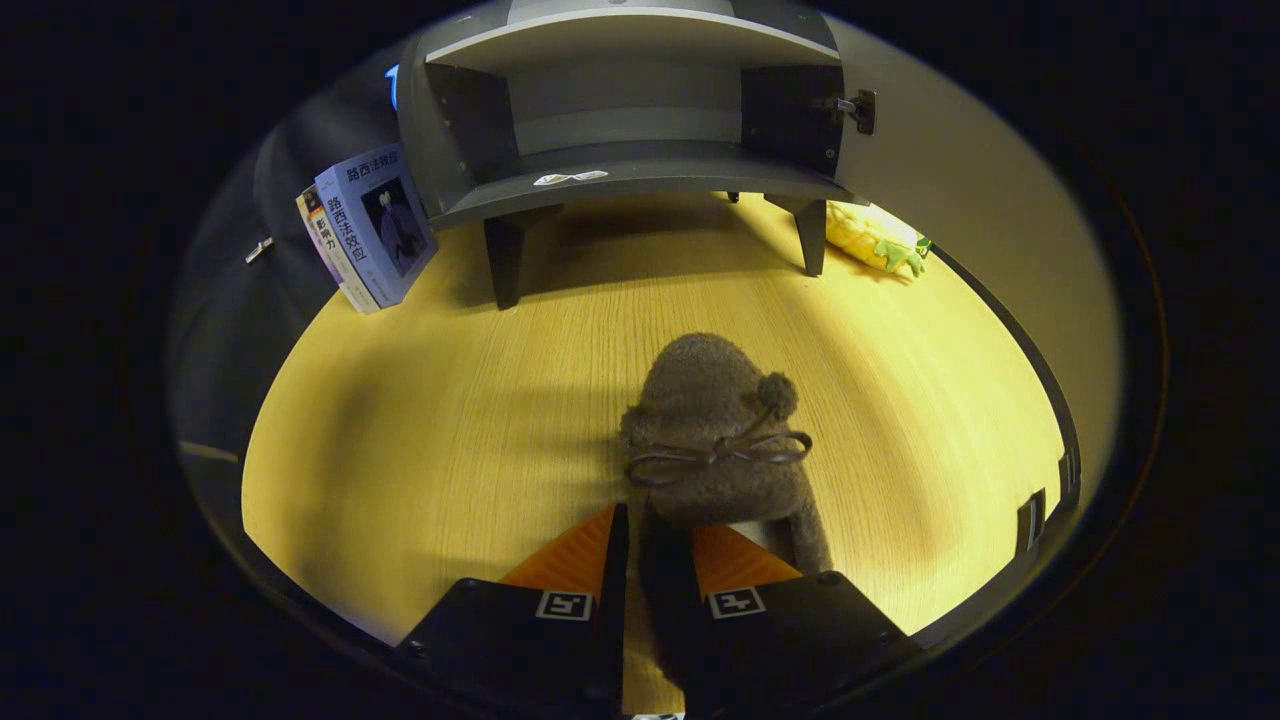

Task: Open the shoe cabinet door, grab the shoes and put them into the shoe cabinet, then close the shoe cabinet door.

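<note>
fuzzy brown slipper (715, 430) clamped at its collar between the jaws, open shoe cabinet (630, 110) beyond.

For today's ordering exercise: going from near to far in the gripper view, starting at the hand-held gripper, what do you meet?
Hand-held gripper, its fingers closed on the brown fuzzy shoe's rim → brown fuzzy shoe → bare wooden table → open shoe cabinet.

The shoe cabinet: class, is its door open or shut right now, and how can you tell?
Open. The shoe cabinet shows its bare inner shelf and a hinge at its side.
</note>
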